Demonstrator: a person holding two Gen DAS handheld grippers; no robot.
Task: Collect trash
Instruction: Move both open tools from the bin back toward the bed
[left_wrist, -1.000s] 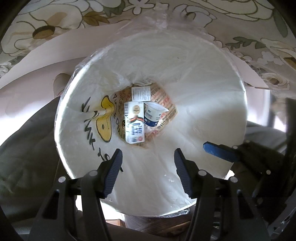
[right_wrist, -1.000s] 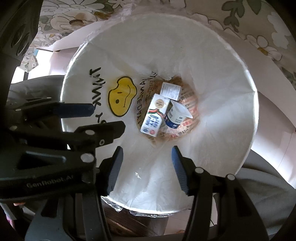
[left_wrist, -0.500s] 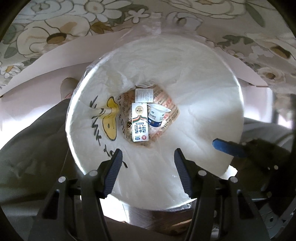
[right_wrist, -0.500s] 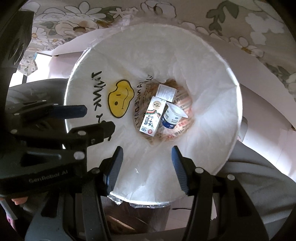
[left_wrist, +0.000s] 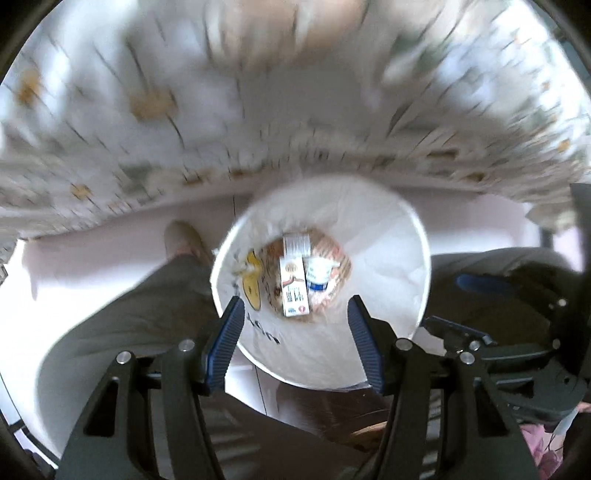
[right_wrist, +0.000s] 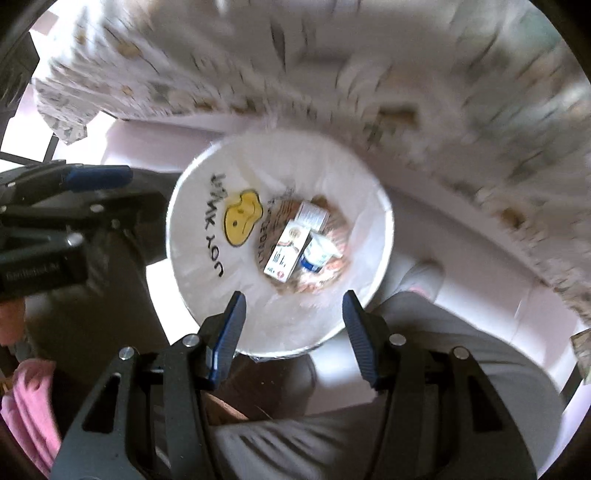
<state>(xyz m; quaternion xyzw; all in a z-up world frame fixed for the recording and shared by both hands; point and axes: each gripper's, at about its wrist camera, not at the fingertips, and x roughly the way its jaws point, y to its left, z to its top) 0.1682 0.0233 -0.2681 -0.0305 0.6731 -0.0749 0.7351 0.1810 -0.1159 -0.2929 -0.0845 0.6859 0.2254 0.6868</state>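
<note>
A round bin lined with a white bag (left_wrist: 388, 258) (right_wrist: 207, 280) stands on the floor below both grippers. The bag has a yellow smiley (right_wrist: 242, 218). At its bottom lie a milk carton (left_wrist: 293, 286) (right_wrist: 286, 254), a yogurt cup (left_wrist: 319, 273) (right_wrist: 317, 254) and a small white box (left_wrist: 296, 243) (right_wrist: 313, 215). My left gripper (left_wrist: 295, 314) is open and empty, high above the bin. My right gripper (right_wrist: 291, 312) is open and empty, also above it. Each gripper shows at the edge of the other's view (left_wrist: 491, 288) (right_wrist: 74, 177).
A table with a floral cloth (left_wrist: 184, 110) (right_wrist: 443, 92) stands just beyond the bin, blurred by motion. The person's legs in grey trousers (left_wrist: 147, 314) (right_wrist: 424, 369) flank the bin, with a shoe (left_wrist: 181, 240) on the pale floor.
Both grippers have risen away from the bin, which now looks much smaller. More of the floral table has come into view. The trash in the bin has not moved.
</note>
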